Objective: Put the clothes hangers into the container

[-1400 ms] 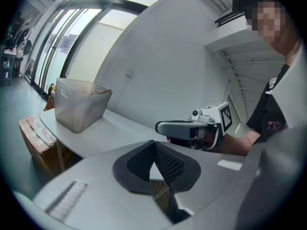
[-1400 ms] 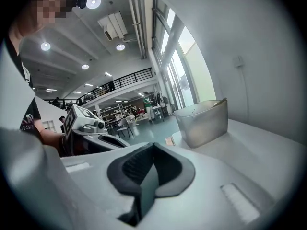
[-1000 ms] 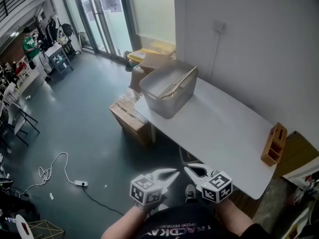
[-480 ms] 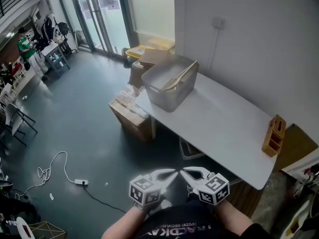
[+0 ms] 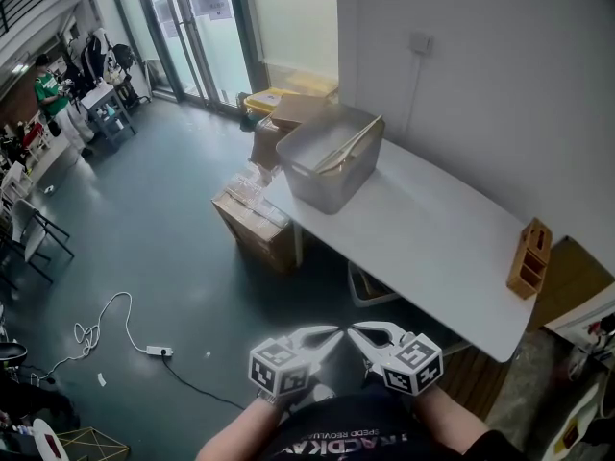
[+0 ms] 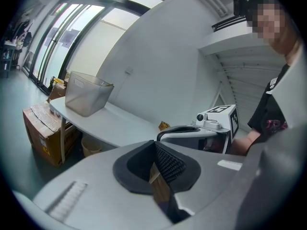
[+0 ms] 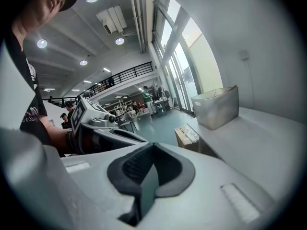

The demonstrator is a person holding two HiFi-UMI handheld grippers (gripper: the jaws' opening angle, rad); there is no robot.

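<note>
Overhead, from the head view, the translucent grey plastic container [image 5: 332, 166] stands at the far end of the long white table [image 5: 432, 238]. The pale wooden clothes hangers [image 5: 348, 148] lie inside it, their long axis slanting from the near-left up to the far-right rim. The left gripper [image 5: 332, 334] and right gripper [image 5: 357, 332] hang low, tips near each other and well apart from the table's container. Next, the left gripper view shows its jaws pressed together on nothing. Lastly, the right gripper view shows its jaws likewise closed and empty.
</note>
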